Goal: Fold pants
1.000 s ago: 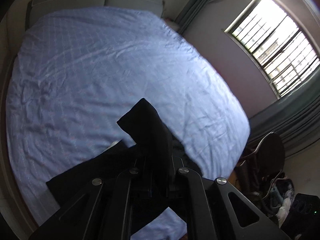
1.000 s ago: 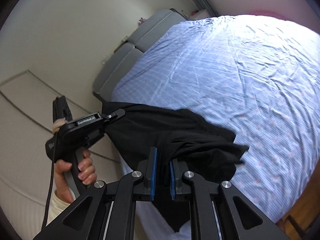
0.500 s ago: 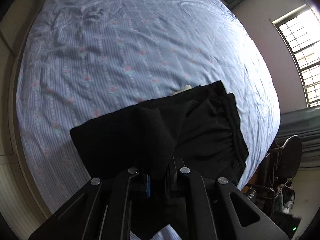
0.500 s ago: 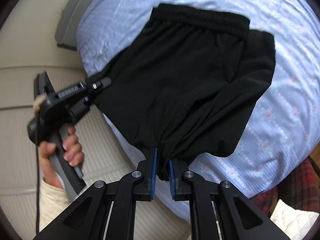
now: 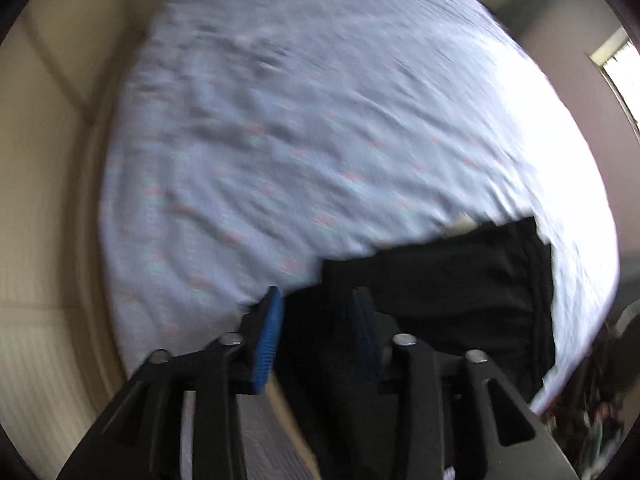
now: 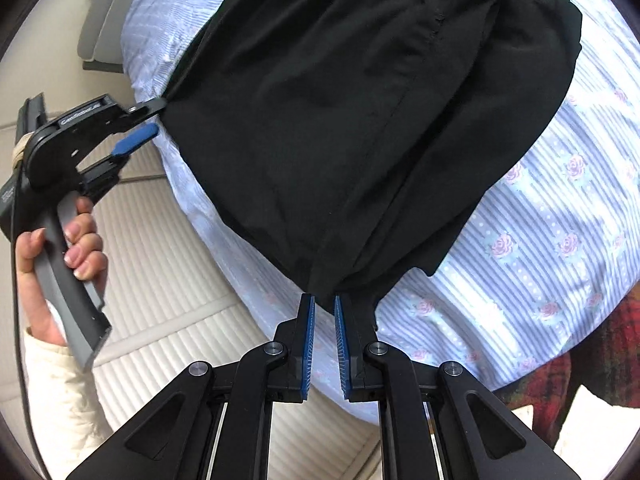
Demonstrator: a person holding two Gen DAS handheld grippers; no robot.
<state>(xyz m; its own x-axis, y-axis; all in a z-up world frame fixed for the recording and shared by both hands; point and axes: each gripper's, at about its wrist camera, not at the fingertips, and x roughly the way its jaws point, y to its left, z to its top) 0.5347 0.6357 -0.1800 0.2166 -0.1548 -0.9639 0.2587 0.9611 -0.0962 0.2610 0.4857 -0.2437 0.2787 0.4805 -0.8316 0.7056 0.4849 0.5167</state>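
Note:
The black pants (image 6: pixel 360 120) lie folded on the near edge of the bed, waistband at the far side; they also show in the blurred left wrist view (image 5: pixel 460 292). My right gripper (image 6: pixel 323 312) is open, its blue pads parted just at the pants' near hem, cloth no longer pinched. My left gripper (image 5: pixel 318 312) is open with black cloth between its spread pads; in the right wrist view it (image 6: pixel 150 120) stands at the pants' left corner, jaws apart.
The bed (image 5: pixel 320 120) has a light blue striped floral sheet (image 6: pixel 560 240). A grey headboard (image 6: pixel 108 28) is at upper left. Cream ribbed flooring (image 6: pixel 180 280) runs beside the bed. A red plaid cloth (image 6: pixel 580 380) lies at lower right. A window (image 5: pixel 624 68) is at right.
Both grippers lowered the pants onto the bed edge and opened, letting go of the cloth. The pants now lie flat and folded instead of hanging.

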